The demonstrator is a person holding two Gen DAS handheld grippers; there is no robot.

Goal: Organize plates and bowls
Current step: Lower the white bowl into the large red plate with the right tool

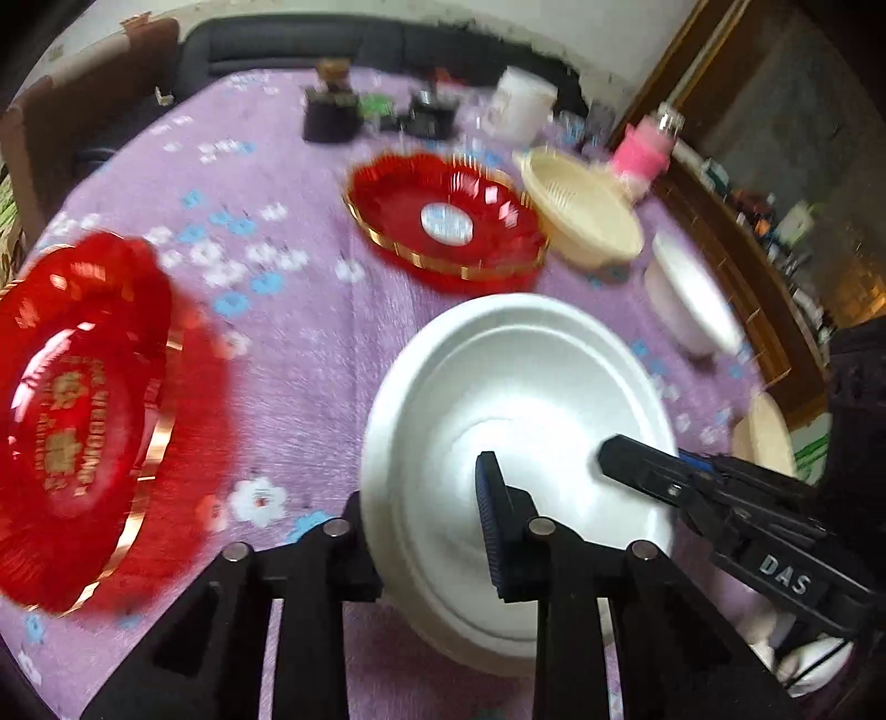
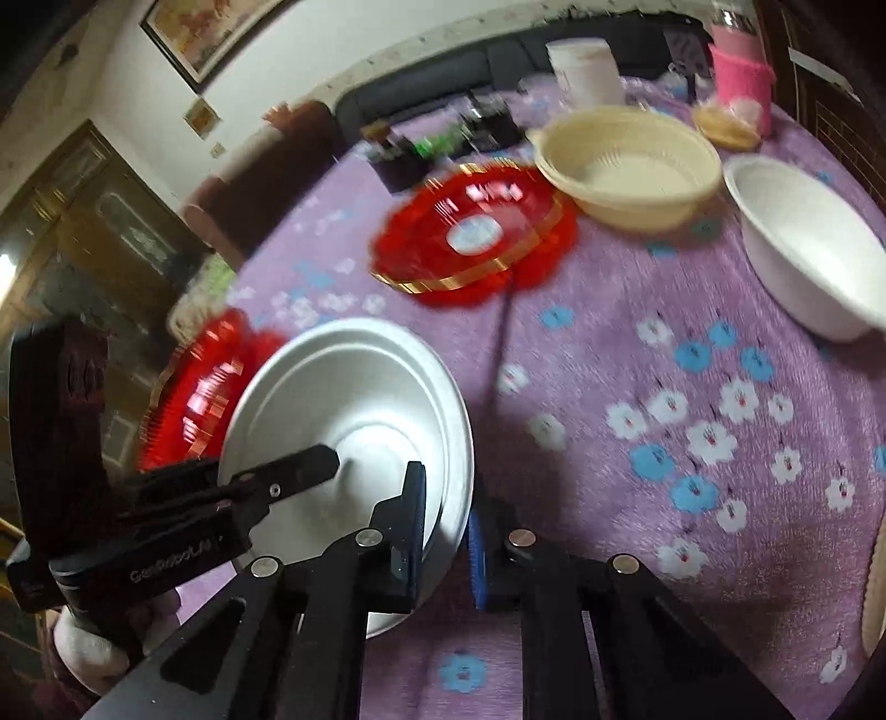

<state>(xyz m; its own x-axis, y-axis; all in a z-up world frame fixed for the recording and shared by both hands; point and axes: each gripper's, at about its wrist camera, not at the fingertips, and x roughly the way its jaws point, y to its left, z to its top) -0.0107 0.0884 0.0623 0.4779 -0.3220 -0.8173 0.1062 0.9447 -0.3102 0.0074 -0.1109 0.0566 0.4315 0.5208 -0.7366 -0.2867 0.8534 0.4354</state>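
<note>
Home living room: sofa (image 1: 310,47), framed picture (image 2: 207,30), floral tablecloth (image 2: 637,343).

White plate (image 1: 515,387), red gold-rimmed dishes (image 1: 443,221) — lilac cloth (image 1: 299,354), blue-and-white flowers

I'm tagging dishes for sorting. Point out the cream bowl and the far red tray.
cream bowl (image 2: 626,166), right wrist view, on its inner floor.
far red tray (image 1: 448,221), left wrist view, on its pale centre label.
</note>
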